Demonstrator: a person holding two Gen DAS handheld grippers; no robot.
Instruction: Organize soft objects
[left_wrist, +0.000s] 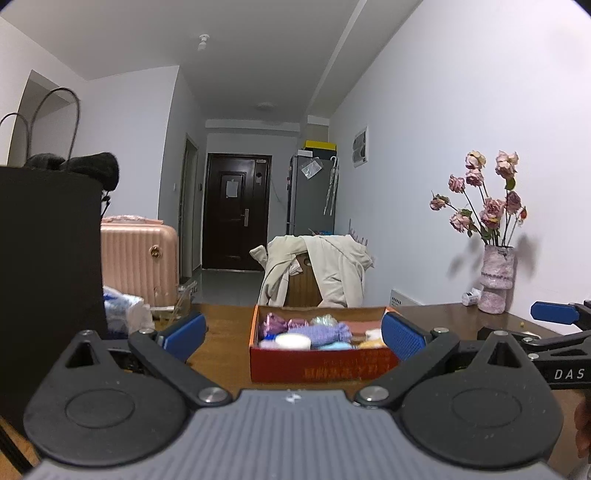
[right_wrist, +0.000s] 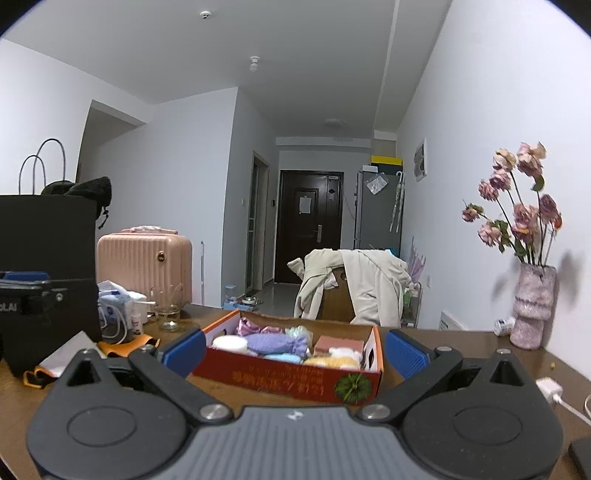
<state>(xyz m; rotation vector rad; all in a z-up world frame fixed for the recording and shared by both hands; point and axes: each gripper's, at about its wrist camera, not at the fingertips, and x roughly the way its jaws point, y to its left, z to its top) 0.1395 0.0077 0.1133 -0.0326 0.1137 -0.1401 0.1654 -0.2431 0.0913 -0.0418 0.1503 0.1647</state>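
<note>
A red and orange cardboard box (left_wrist: 321, 365) (right_wrist: 280, 374) stands on the brown table ahead of both grippers. It holds several soft rolled items: a purple knitted one (left_wrist: 330, 332) (right_wrist: 275, 343), a white one (left_wrist: 293, 341) (right_wrist: 229, 343), a yellow one (right_wrist: 338, 361), a light blue one (right_wrist: 282, 357) and a lilac shiny one (left_wrist: 275, 325). My left gripper (left_wrist: 293, 334) is open and empty, short of the box. My right gripper (right_wrist: 295, 350) is open and empty, also short of the box. The right gripper's blue finger (left_wrist: 554, 313) shows at the left view's right edge.
A tall black bag (left_wrist: 48, 280) (right_wrist: 44, 273) stands at the left. Plastic bags (right_wrist: 118, 310) and a glass (right_wrist: 168, 314) sit beside it. A pink vase of dried roses (left_wrist: 495, 277) (right_wrist: 532, 310) stands at the right wall. A white cable (right_wrist: 557, 397) lies at the right.
</note>
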